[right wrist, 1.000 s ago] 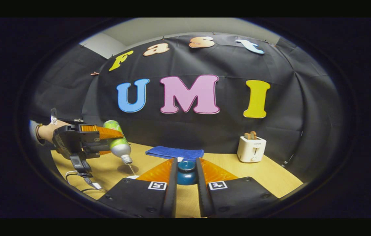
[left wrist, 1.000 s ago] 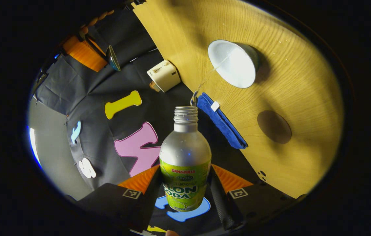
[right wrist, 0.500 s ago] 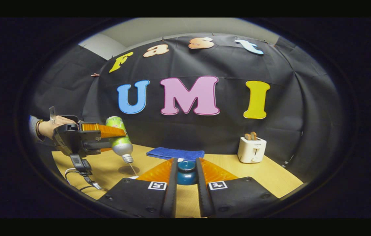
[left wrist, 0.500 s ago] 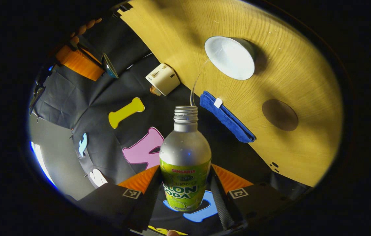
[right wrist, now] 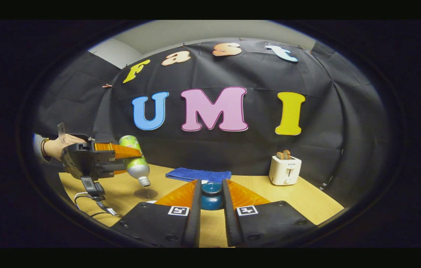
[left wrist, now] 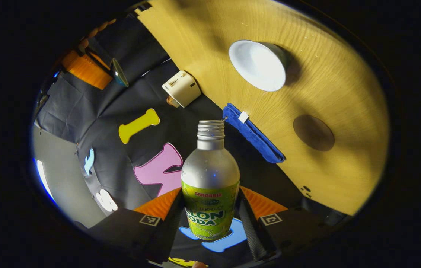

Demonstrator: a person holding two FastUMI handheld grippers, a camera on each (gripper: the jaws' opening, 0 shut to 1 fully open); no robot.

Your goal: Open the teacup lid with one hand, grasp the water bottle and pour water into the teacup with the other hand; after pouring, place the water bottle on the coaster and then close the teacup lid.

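Stream from water bottle (left wrist: 210,175) has stopped; left gripper (left wrist: 210,214) pinches it, tilted above teacup (left wrist: 258,65) | right gripper (right wrist: 210,199) clamps lid (right wrist: 211,195), mostly hidden | coaster (left wrist: 313,132), blue cloth (left wrist: 253,138), toaster (right wrist: 285,169) on wooden table (left wrist: 344,93)

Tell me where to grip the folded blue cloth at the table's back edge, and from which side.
Take the blue cloth at its long front edge, coming from above with the fingers across that edge. It lies flat and folded on the table, so there is no height to grasp from the side; pinching the folded layers looks safest.
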